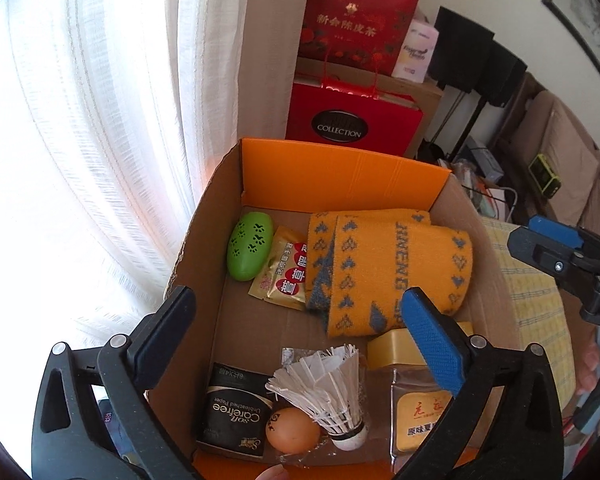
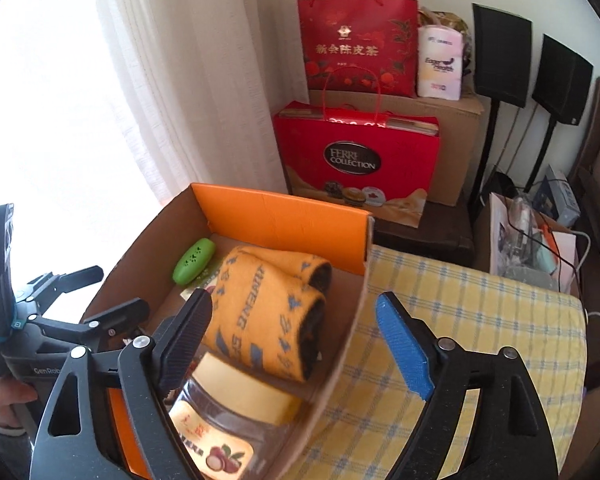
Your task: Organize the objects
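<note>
Both grippers stand released, with nothing between their fingers. The left gripper (image 1: 300, 344) hovers over the open brown cardboard box (image 1: 204, 216). In it the white feather shuttlecock (image 1: 328, 392) lies directly below the fingers, its cork tip beside the small orange ball (image 1: 292, 428). The right gripper (image 2: 296, 344) straddles the box's right wall, over the clear plastic jar with yellow lid (image 2: 236, 408), so each hand has its own nearest thing.

I am in a lived-in room of a home: a sheer white curtain (image 2: 188, 80) covers a bright window, red gift bags (image 2: 358, 44) sit on a cardboard carton (image 2: 456, 148) in the corner, and a yellow checked cloth (image 2: 480, 320) covers the surface beside me.
</note>
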Tool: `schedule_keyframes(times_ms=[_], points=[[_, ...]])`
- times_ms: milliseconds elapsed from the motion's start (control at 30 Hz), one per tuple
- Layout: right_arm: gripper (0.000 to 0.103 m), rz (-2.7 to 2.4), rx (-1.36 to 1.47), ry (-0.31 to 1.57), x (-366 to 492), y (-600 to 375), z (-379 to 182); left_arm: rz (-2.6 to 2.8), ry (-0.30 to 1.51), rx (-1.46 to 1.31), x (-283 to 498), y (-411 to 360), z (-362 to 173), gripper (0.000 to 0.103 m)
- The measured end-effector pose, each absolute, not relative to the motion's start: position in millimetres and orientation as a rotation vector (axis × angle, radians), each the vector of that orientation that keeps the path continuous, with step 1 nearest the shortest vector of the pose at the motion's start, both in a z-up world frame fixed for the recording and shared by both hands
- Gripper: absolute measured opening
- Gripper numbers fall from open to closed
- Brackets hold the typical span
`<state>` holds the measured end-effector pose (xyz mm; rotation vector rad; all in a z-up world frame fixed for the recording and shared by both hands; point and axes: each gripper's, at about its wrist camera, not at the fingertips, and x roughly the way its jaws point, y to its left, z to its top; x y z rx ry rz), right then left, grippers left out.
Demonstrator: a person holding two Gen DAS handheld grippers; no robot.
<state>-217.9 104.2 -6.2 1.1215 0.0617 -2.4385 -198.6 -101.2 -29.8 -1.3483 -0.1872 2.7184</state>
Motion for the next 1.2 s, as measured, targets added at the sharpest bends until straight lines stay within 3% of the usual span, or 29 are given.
schedule_keyframes(times_ms=[133, 167, 333, 833, 1200], points=[[0.095, -2.493, 1.102, 0.071, -201.2, 121.0, -3.0, 2.735, -0.107, -1.346, -186.8, -91.2, -24.6, 0.103], [0.103, -2.505, 1.100, 0.075, -198.0, 124.3, -2.0, 2.741, -0.079, -1.352, -183.6, -87.7, -24.9, 0.103], [0.102, -2.575, 1.090, 0.103, -177.4, 143.4, -3.5, 2.790, -0.091, -1.269, -156.1, -81.5, -14.4, 0.103], [0.102, -2.649, 1.062, -0.048, -100.3, 182.9, -9.6, 2.860, -0.095, -1.145, -97.3, -61.3, 8.7, 0.103], [0.102, -2.741, 1.016, 0.042, -41.0, 185.3, -12.3, 2.836, -0.050, -1.162, -56.4, -41.3, -1.4, 0.103]])
